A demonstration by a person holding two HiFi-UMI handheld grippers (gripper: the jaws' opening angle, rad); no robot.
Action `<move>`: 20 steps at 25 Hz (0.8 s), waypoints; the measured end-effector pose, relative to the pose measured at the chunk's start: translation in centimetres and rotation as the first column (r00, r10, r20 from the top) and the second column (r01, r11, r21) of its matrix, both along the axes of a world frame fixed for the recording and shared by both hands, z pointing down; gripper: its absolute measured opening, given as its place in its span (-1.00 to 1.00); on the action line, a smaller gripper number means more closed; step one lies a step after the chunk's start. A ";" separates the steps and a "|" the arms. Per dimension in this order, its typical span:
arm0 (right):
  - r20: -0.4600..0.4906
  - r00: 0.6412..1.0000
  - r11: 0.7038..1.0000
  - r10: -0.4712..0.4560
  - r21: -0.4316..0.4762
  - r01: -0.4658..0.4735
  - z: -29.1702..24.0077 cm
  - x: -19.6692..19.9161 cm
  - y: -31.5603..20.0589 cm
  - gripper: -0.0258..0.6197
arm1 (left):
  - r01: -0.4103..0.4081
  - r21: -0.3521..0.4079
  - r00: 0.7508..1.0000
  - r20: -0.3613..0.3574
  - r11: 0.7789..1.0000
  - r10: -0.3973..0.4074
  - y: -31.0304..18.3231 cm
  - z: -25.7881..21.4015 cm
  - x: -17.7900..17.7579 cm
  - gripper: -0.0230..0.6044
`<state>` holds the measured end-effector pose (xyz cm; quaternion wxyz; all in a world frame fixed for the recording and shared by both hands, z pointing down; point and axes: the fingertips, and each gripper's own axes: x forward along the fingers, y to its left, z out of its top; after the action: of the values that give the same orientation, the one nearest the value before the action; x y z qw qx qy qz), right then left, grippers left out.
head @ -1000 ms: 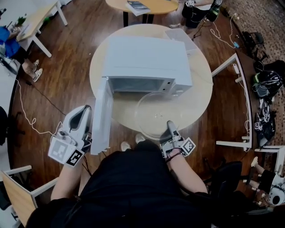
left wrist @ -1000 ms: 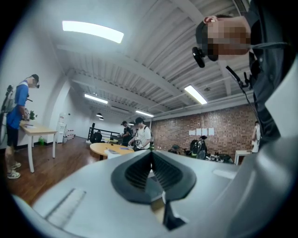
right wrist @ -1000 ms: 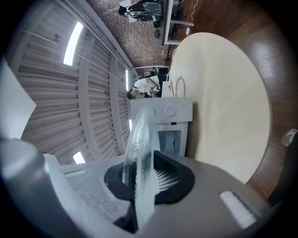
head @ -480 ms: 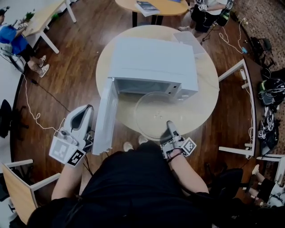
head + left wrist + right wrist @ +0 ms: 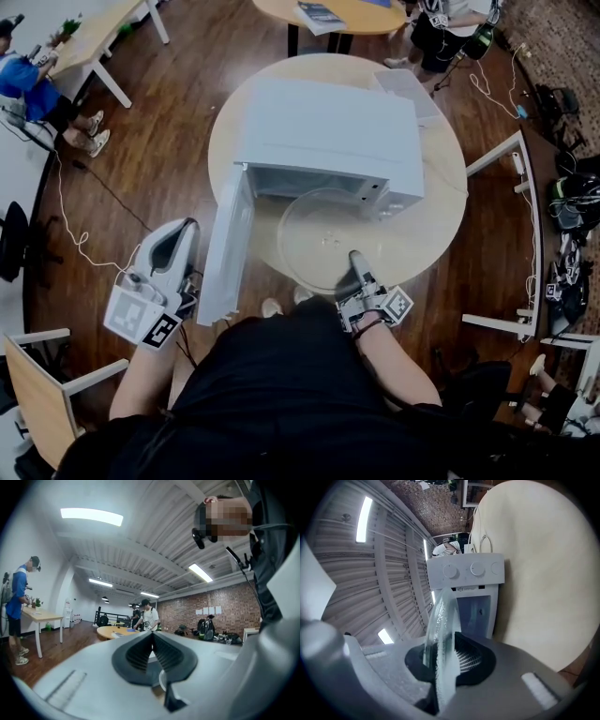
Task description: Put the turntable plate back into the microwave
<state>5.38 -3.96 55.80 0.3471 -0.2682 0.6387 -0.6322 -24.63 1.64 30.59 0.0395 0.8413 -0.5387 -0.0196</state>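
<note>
The right tongs (image 5: pixel 356 261) pinch the near rim of the glass turntable plate (image 5: pixel 323 234), held over the round tabletop (image 5: pixel 433 220) at the open microwave (image 5: pixel 328 131) mouth. The left tongs (image 5: pixel 174 242), closed and empty, hang beside the door (image 5: pixel 228 248). The plate should go in level and centred.

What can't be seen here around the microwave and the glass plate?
- Microwave inside, head view: its own top covers the floor, so what sits there is unseen.
- Right gripper view: the glass plate, edge-on in the right tongs, blocks part of the opening.
- Left gripper view: the left tongs face the room; the microwave's opening is out of frame.
</note>
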 end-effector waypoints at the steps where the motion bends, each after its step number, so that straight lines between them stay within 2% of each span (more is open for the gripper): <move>1: 0.000 1.000 1.000 -0.004 0.000 0.004 0.0 -0.1 -0.1 -0.81 | 0.007 0.001 1.000 0.001 1.000 -0.007 0.0 0.0 -0.2 -0.92; 15: -0.013 0.995 0.995 -0.094 -0.018 0.094 -0.3 -1.5 -1.2 -0.81 | 0.056 -0.008 0.998 0.003 0.998 -0.056 0.5 -1.0 0.2 -0.92; 20: -0.020 0.993 0.993 -0.116 -0.034 0.116 0.1 -2.4 -2.2 -0.81 | 0.070 0.000 0.997 0.015 0.998 -0.070 0.1 -0.9 1.5 -0.92</move>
<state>2.96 -6.16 55.90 0.2983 -0.2431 0.6465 -0.6587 -23.15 1.78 29.66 0.0352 0.8220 -0.5682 -0.0146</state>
